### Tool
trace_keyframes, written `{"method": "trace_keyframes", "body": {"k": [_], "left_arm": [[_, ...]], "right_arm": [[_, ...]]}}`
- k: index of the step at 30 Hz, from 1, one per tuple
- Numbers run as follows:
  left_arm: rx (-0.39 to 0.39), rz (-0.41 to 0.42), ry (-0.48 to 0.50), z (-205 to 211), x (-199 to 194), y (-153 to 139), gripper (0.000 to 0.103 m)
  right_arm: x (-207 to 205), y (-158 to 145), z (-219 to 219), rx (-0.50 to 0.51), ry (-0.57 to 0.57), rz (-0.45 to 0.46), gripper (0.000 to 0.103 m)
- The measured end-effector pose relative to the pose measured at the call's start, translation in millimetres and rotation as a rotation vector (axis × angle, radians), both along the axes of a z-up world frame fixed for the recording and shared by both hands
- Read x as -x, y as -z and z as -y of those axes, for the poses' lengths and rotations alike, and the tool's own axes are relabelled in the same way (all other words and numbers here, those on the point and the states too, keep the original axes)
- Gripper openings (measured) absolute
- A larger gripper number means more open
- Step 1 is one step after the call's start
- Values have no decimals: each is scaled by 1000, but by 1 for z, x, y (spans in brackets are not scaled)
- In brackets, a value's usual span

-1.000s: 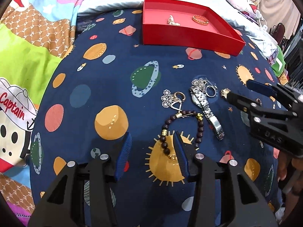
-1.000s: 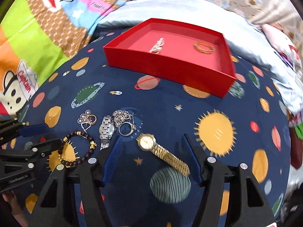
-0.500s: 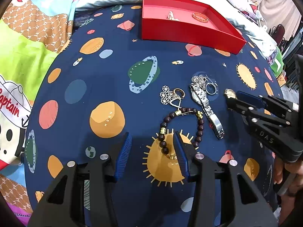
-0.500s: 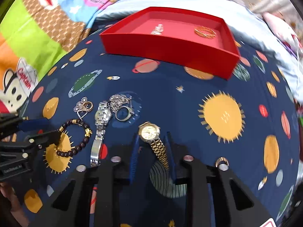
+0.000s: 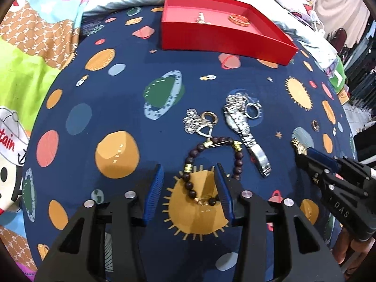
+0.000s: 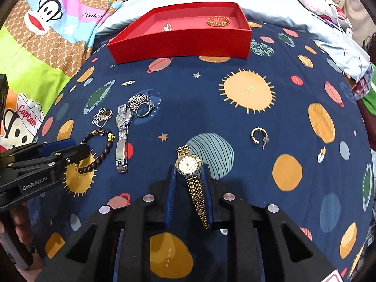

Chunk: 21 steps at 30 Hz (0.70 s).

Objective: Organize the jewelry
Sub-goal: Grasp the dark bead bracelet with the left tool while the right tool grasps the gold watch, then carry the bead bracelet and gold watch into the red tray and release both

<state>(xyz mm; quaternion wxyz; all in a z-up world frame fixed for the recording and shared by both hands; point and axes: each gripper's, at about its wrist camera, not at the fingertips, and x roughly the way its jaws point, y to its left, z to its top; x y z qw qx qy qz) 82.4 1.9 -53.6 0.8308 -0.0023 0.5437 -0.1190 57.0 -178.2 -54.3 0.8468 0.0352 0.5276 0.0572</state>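
My right gripper is shut on the gold watch; its dial sits between the pads and the strap hangs down between them. My left gripper stands over the dark bead bracelet on the space-print cloth. Its jaws are closing slightly, with the bracelet's near loop between them; the right pad is at the beads and the left pad is apart from them. The red tray at the back holds a gold bangle and a silver brooch. A silver watch lies right of the bracelet.
A flower pendant with a small ring, a silver chain cluster and a ring lie beyond the bracelet. A gold hoop earring lies alone on the right. Cartoon bedding borders the cloth on the left; pillows lie behind the tray.
My right gripper closed on the gold watch, rolled, and now holds it dial-up. My left gripper has hardly moved over the bead bracelet.
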Motion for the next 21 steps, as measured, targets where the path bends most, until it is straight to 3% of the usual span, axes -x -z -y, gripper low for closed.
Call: {"method": "trace_keyframes", "body": {"k": [2, 10, 21], "left_arm": [[1, 10, 13, 3, 0, 0, 30], [29, 43, 28, 3, -2, 2, 8], [115, 63, 50, 2, 5, -10, 6]], "right_arm": [[0, -1, 2, -9, 8, -6, 20], [0, -2, 2, -25, 21, -15, 20], [1, -11, 5, -34, 29, 3, 20]]}}
